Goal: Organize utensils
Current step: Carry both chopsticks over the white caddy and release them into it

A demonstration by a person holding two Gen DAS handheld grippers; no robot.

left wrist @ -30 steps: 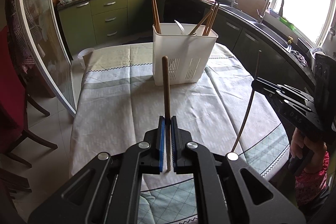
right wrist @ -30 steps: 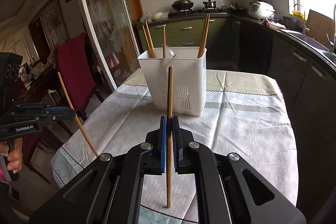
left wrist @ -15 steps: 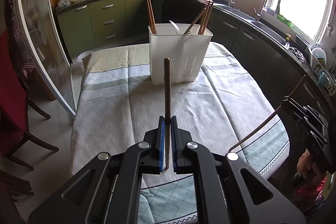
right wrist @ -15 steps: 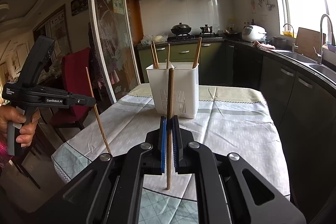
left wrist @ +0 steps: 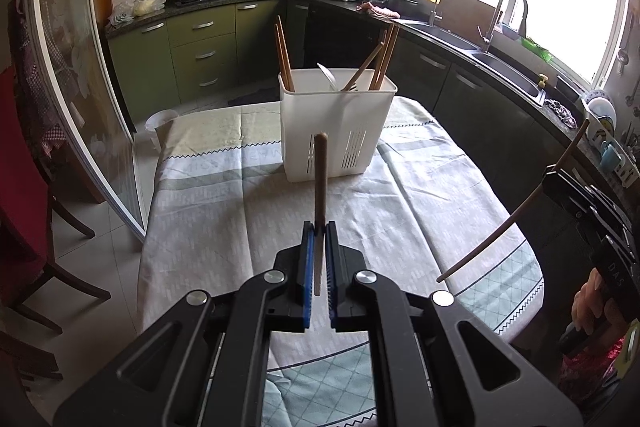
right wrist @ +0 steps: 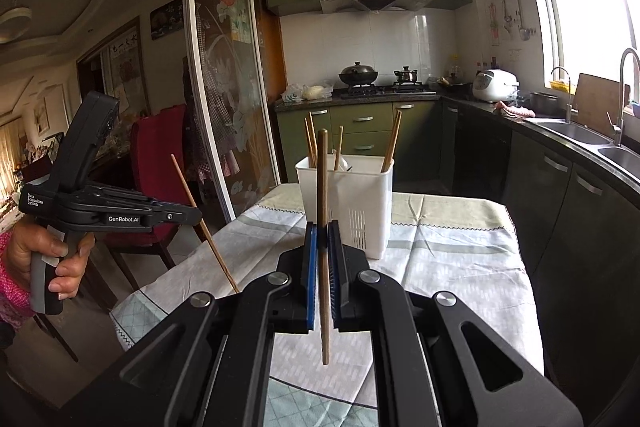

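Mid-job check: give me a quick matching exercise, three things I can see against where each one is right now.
Things:
1. brown wooden chopstick
2. second brown wooden chopstick
3. white plastic slotted utensil holder

Places:
A. standing on the tablecloth
B. clamped in the left claw
C. clamped in the right claw

Pairs: 1-B, 2-C, 3-A

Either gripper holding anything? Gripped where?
Left gripper: chopstick, clamped near its lower end. Right gripper: second chopstick, clamped below mid-length.
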